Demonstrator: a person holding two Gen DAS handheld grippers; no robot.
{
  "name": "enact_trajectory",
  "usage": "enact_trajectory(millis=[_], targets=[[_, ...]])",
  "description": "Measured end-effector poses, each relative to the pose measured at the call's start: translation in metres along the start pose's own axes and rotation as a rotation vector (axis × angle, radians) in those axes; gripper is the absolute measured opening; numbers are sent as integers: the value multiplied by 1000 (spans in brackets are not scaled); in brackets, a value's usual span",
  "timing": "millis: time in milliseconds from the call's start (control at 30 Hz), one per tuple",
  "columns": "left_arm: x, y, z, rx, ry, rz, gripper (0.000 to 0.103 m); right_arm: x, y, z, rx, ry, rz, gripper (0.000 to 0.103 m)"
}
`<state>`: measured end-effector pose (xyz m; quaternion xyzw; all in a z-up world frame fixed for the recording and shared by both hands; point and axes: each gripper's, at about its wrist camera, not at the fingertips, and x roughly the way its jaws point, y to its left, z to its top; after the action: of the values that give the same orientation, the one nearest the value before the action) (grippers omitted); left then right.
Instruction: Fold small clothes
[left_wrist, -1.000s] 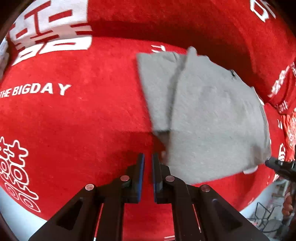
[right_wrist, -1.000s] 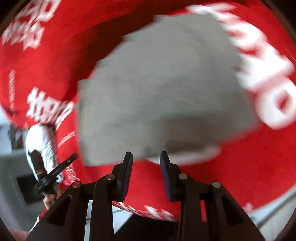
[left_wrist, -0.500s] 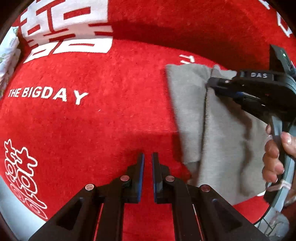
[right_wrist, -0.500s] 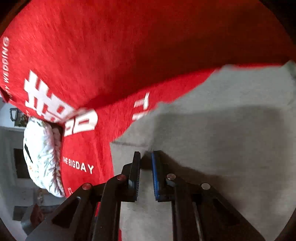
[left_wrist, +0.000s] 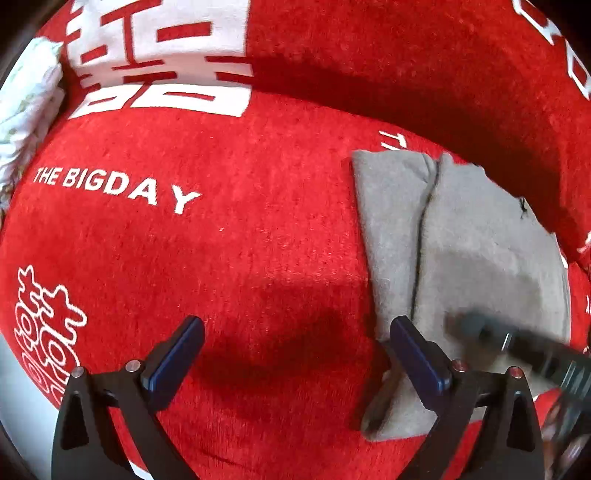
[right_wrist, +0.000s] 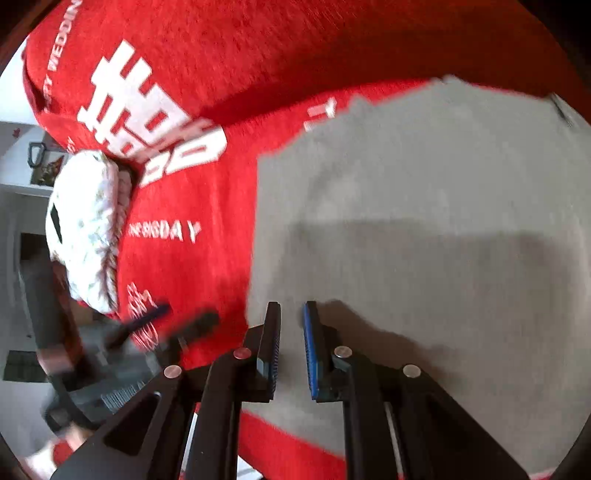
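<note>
Cloth (left_wrist: 258, 240), red, carries the folded grey garment (left_wrist: 480, 258) at its right. Left gripper (left_wrist: 295, 350), shut a moment ago, now gapes beside the garment's near edge; right gripper (right_wrist: 291, 347) hovers slightly parted, gripping nothing, likely starting another fold.

Garment (left_wrist: 476, 251): plain grey, one dark seam line down its length.
Cover (left_wrist: 258, 240): bright red pile, printed with white block characters and white "THE BIGDAY" lettering.
Left claw (left_wrist: 295, 354): black arms, dark blue pads (left_wrist: 417, 350), silver rivets.
Right claw (right_wrist: 291, 347): black, brighter blue pad (right_wrist: 310, 350).
Bundle (right_wrist: 85, 229): white, faintly speckled, perhaps a floral print; too blurred to say.
</note>
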<state>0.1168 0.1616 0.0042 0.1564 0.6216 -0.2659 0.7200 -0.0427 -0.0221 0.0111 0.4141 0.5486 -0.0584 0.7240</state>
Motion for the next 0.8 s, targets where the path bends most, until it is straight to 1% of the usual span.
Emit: enact_trajectory(millis=[100, 133, 233, 333, 400, 467, 500, 533, 667, 733, 800], targets=[[6, -3, -1, -6, 26, 8, 100, 20, -4, -31, 16, 75, -19, 14], [5, -6, -2, -4, 33, 20, 100, 18, -3, -38, 13, 61, -11, 14], [7, -8, -2, -8, 46, 57, 100, 11, 2, -55, -23, 92, -23, 14], [14, -6, -3, -19, 90, 50, 100, -2, -11, -67, 39, 107, 11, 14], [20, -7, -3, -16, 119, 40, 100, -17, -25, -73, 100, 83, 21, 16], [19, -11, -4, 5, 116, 42, 100, -27, -35, -76, 135, 62, 6, 30], [19, -12, -5, 10, 113, 34, 100, -33, -42, -78, 157, 46, -2, 43], [18, -13, -5, 12, 112, 21, 100, -38, -48, -79, 174, 33, -5, 51], [16, -16, -6, -9, 110, -1, 100, -50, -69, -84, 246, 9, 12, 54], [17, -17, -7, -14, 115, -2, 100, -54, -75, -85, 264, 4, 8, 63], [17, -16, -6, -18, 118, -1, 100, -57, -77, -88, 271, -10, 6, 68]])
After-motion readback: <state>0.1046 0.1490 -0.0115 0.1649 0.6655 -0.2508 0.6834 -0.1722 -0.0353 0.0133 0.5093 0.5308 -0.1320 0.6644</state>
